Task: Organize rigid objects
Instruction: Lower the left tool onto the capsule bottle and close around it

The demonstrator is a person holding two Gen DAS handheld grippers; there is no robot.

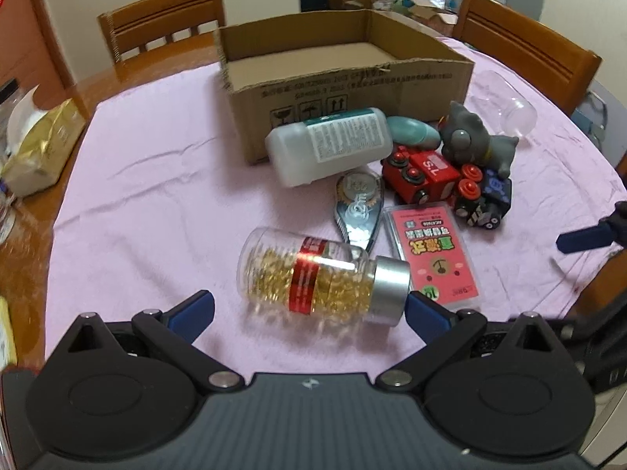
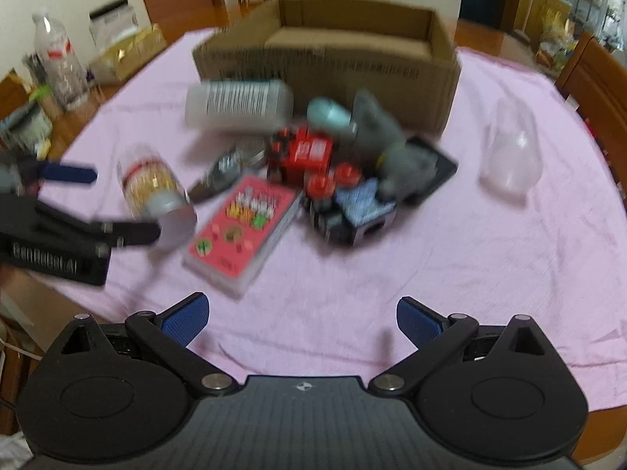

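Note:
A pile of rigid objects lies on the pink cloth in front of an open cardboard box. A clear capsule bottle with a silver cap lies on its side just ahead of my left gripper, which is open around it without gripping. Behind it are a white bottle, a pink card pack, a red toy train and a grey cat figure. My right gripper is open and empty, short of the pile.
A clear plastic cup lies to the right of the box. A gold-wrapped pack sits at the table's left edge. Wooden chairs stand behind the table. A plastic water bottle stands at the far left.

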